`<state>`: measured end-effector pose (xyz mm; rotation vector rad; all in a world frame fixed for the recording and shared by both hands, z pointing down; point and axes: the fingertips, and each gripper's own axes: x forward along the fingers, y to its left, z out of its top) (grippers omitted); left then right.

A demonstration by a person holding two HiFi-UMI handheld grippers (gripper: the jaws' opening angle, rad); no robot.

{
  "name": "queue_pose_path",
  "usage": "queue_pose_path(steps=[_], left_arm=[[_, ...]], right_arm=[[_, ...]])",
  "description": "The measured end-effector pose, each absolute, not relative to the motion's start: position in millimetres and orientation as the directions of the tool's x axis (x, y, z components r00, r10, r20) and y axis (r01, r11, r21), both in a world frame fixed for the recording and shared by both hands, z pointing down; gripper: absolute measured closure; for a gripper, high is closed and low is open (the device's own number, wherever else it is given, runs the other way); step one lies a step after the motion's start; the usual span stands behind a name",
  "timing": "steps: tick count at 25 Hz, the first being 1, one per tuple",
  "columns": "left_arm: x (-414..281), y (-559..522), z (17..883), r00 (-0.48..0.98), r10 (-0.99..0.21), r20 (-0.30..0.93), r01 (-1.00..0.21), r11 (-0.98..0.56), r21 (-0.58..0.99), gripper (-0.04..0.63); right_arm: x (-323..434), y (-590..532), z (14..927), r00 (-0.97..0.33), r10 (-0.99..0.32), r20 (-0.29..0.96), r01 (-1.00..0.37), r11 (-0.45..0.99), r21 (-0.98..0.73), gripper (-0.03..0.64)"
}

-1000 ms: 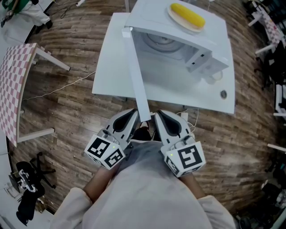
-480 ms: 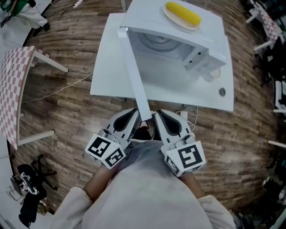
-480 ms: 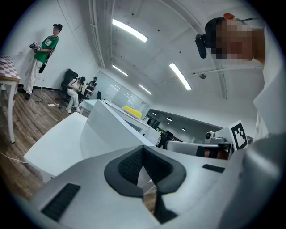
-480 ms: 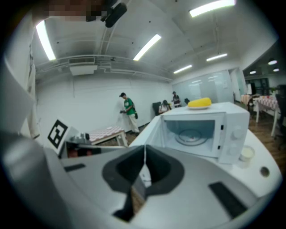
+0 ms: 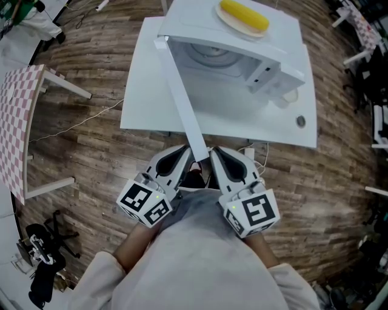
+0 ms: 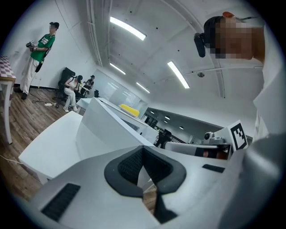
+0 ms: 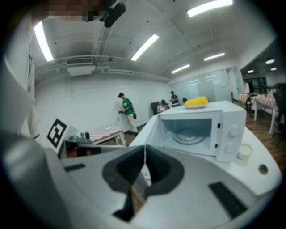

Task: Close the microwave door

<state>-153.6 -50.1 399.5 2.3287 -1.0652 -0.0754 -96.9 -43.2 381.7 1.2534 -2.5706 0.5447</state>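
Both jaws: closed, pads pressed tip to tip on the left gripper (image 6: 143, 169) and on the right gripper (image 7: 144, 169); nothing clamped in either.
Gripper placement: side by side close to the body, low in the head view around 6 o'clock; left gripper (image 5: 183, 153) just toward 7 o'clock of the door's end, right gripper (image 5: 214, 152) just toward 5 o'clock of it.
Contact with door: free edge lying between the two jaw tips; touching or merely close, impossible to tell from any view.
Microwave door (image 5: 179, 91): wide open, swung out from its hinge at 11 o'clock and reaching down toward 6 o'clock, past the bench edge and over the floor.
Microwave (image 5: 197, 24): standing on the white bench (image 5: 142, 97) at 12 o'clock, cavity exposed, glass turntable (image 7: 190, 134) plain in the right gripper view, apparently bare.
On top: yellow corn (image 5: 244, 16) on a plate (image 5: 222, 18), well apart from the door's path.
Done so far: nothing of the closing, judging by the door's angle; full swing left.
Left to do: probably a push on the outer face of the free edge, toward 1 o'clock, until the door meets the front and latches.
Likely tool: left gripper, being on the door's outer side.
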Motion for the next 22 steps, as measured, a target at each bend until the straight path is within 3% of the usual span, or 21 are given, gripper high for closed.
queue_pose_path(steps=[22], left_arm=[[-126,-58,398,0.715,-0.676,0.18,-0.65,-0.547,0.527,0.577]], right_arm=[[-76,-52,377,-0.591,-0.723,0.357,-0.806,0.544,-0.232,0.594]])
